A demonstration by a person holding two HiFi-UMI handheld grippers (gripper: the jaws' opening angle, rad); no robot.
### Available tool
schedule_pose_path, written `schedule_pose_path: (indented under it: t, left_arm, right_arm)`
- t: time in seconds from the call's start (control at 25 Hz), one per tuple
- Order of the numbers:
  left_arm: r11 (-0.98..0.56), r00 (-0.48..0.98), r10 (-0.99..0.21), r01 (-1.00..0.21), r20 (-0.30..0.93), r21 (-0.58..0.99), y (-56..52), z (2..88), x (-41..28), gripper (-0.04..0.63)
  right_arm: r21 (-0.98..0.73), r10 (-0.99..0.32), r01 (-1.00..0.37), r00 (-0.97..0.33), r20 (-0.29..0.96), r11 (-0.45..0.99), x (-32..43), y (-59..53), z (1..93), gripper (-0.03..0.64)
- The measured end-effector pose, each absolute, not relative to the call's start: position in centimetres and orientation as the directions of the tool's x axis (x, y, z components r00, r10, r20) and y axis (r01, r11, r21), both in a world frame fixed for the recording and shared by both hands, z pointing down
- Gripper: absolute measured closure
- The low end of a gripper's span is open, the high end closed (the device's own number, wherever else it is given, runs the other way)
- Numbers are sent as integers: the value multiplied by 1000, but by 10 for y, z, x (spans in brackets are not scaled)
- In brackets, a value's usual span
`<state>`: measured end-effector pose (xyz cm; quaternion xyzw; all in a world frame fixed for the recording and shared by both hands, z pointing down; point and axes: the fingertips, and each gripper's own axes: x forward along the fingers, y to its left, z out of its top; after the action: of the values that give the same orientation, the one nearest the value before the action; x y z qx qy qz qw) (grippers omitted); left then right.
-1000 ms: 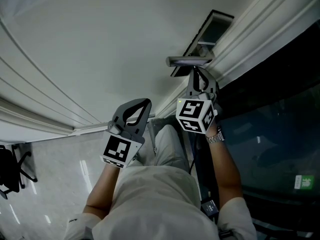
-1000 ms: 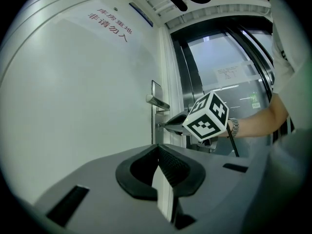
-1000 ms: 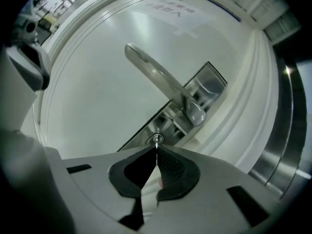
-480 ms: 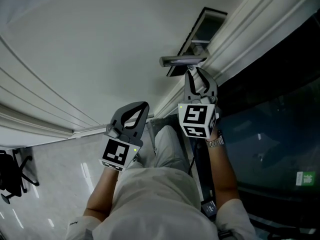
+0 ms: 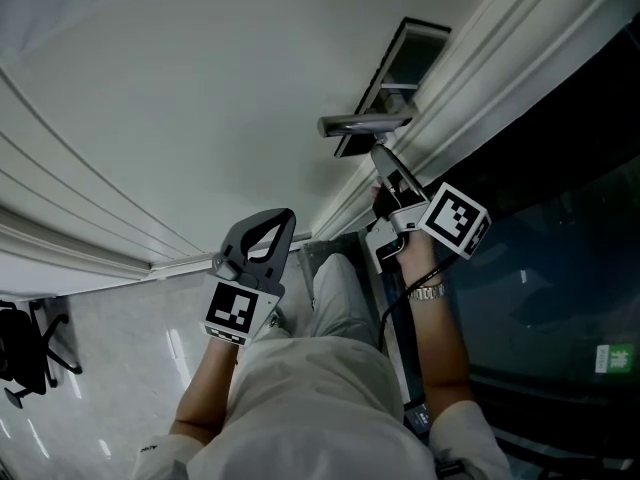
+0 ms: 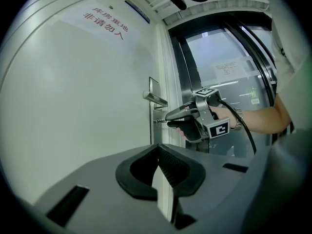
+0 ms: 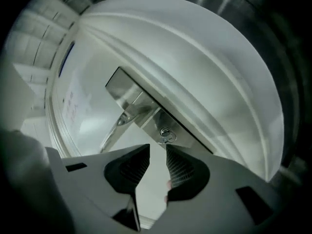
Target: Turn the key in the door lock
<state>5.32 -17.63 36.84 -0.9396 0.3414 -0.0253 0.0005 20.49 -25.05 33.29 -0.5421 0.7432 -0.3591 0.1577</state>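
One level right claw (image 7: 157, 149), opening empty, facing key (image 7: 165, 134)

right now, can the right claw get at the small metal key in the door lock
Probably yes: the right claw points at the small metal key in the steel lock plate, jaws opening with nothing between them; the silver lever handle sits aside.
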Motion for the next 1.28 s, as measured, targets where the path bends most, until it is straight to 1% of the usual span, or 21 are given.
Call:
schedule_pose_path:
  t: [0.12,0.2,0.28,0.36,0.48,0.56,0.68,0.8,0.92,1.04,1.28]
  left_arm:
    - [-760,759,-649,-650,52,-4,-178,370,51,588]
    - [-758,757,-651,-652,50,-4,-179,370,51,588]
    - [-759,758,-650,-651,50,-6,-179,369,52,588]
    - [-762,761,-647,-648,52,-8,-180,370,54,588]
    - [-764,763,-644,-645,57,-5,-179,371,54,588]
    - [-766,764,-642,-643,58,-5,-180,371,55,588]
    - [-767,766,-640,-641,55,-7,-180,371,56,588]
    - [-766,765,-642,-642,54,-9,-180,372,54,588]
    - [-767,766,-642,-641,45,-22,-180,370,52,588]
    - [-762,760,-647,-648,53,-7,-178,372,49,588]
    - [-757,756,-653,-653,50,-4,-180,373,41,588]
  right_arm:
    - [-860,-913,-493,-397,88,131,208,-258,338,526]
    - [-918,-911,-380,-408,58,111,208,-263,342,526]
    - [-933,-915,-342,-402,40,109,207,-267,343,526]
    - [-930,-923,-351,-384,34,112,209,-272,342,526]
    - [-901,-928,-419,-368,58,110,211,-278,343,527]
    - [-862,-930,-494,-357,85,111,211,-280,342,558]
    - [-829,-934,-547,-344,98,114,210,-281,339,600]
    - [-765,-937,-633,-328,123,121,207,-281,338,601]
    - [-642,-940,-757,-295,173,120,207,-281,338,604]
    - [-470,-946,-876,-239,218,113,207,-280,338,606]
    - [-198,-953,-974,-155,258,105,205,-281,336,607]
